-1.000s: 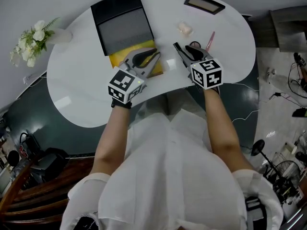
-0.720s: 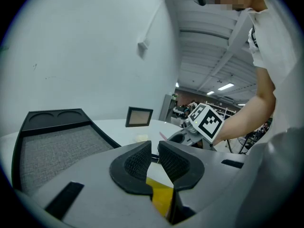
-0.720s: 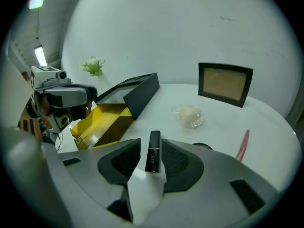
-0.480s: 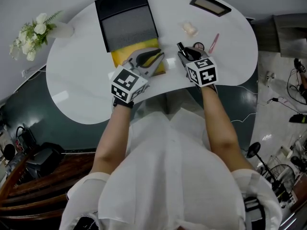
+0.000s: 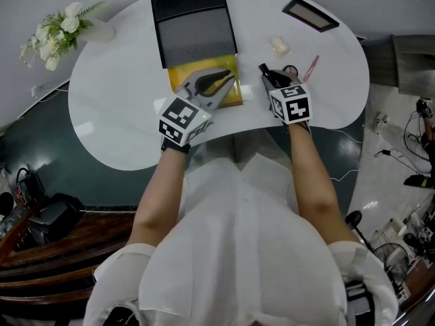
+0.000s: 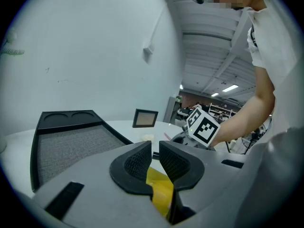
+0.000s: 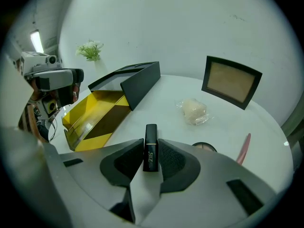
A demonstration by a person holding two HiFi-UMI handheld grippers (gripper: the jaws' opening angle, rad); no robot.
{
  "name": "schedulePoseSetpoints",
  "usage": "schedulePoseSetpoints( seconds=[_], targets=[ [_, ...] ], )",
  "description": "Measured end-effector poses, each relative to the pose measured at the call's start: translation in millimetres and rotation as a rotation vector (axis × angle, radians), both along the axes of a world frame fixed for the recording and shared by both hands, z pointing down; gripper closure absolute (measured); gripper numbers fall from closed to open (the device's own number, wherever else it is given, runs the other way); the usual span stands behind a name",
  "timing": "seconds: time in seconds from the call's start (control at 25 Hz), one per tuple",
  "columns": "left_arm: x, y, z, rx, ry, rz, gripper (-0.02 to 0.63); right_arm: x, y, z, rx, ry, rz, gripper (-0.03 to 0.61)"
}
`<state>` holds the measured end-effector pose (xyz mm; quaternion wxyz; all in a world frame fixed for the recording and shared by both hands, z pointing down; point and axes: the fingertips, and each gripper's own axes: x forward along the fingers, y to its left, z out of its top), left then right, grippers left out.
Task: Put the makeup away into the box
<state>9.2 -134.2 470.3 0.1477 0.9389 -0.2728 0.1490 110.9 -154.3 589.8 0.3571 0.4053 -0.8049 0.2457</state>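
Observation:
An open yellow box (image 5: 182, 73) lies on the white table (image 5: 115, 114) in front of its black lid (image 5: 197, 26). My left gripper (image 5: 225, 81) sits at the box's near right corner; in the left gripper view its jaws (image 6: 155, 148) are shut on the box's thin yellow wall (image 6: 159, 186). To the right, my right gripper (image 5: 270, 77) points steeply down at the table. Its jaws (image 7: 151, 161) are closing, and the pads press on both sides of a black lipstick tube (image 7: 151, 148) that stands out past the fingertips. The yellow box (image 7: 95, 115) is to that gripper's left.
Beyond the right gripper lie a wrapped pale sponge (image 7: 194, 111), a round compact (image 7: 205, 147) and a pink stick (image 7: 242, 148). A framed mirror (image 7: 231, 81) stands at the table's far edge. White flowers (image 5: 58, 32) are at the far left.
My right gripper has sunk a little toward the table and its jaws have narrowed around the lipstick tube. The left gripper stays on the yellow box.

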Motion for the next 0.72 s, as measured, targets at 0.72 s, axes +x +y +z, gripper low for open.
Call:
schedulePoseSetpoints(
  seconds=[0.72],
  targets=[
    [-72.5,7.3,-2.7,0.02,0.004,-0.158,0.56,-49.2,-12.3,-58.9,0.105,-0.023,-0.101,0.489]
  ],
)
